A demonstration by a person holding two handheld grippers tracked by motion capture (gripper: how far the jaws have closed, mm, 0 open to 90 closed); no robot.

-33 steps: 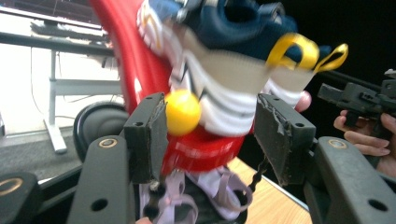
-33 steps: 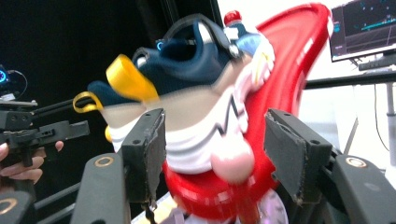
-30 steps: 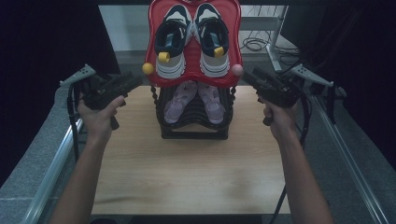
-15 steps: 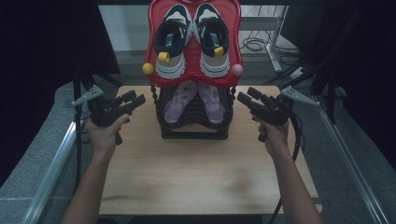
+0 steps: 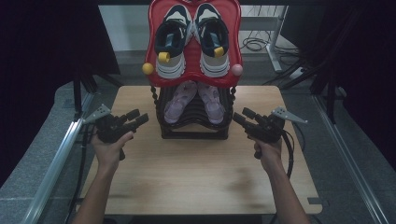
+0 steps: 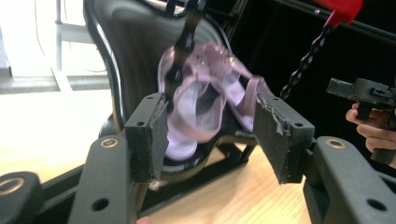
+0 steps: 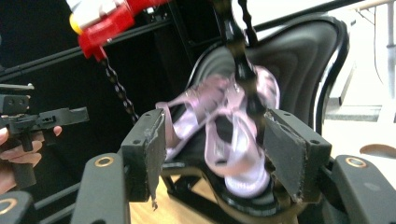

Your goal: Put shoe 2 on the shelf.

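A two-tier shoe rack [image 5: 194,130] stands at the back middle of the wooden table [image 5: 196,177]. Its red top tier [image 5: 194,77] holds a pair of dark and white sneakers [image 5: 191,42]. The black lower tier holds a pair of pink sandals [image 5: 194,100] [image 6: 205,112] [image 7: 233,126]. My left gripper [image 5: 138,117] [image 6: 210,135] is open just left of the rack, aimed at the sandals. My right gripper [image 5: 240,116] [image 7: 215,154] is open just right of the rack, also facing the sandals. Nothing sits between either pair of jaws.
Black beaded chains [image 6: 306,58] [image 7: 116,88] hang from the red tier's corners beside a yellow ball [image 5: 147,68] and a pink ball [image 5: 237,70]. Metal rails [image 5: 56,158] run along both table sides. Cables [image 5: 254,44] lie on the floor behind.
Both grippers have come down and inward from beside the top tier to the level of the lower tier, closer to the sandals.
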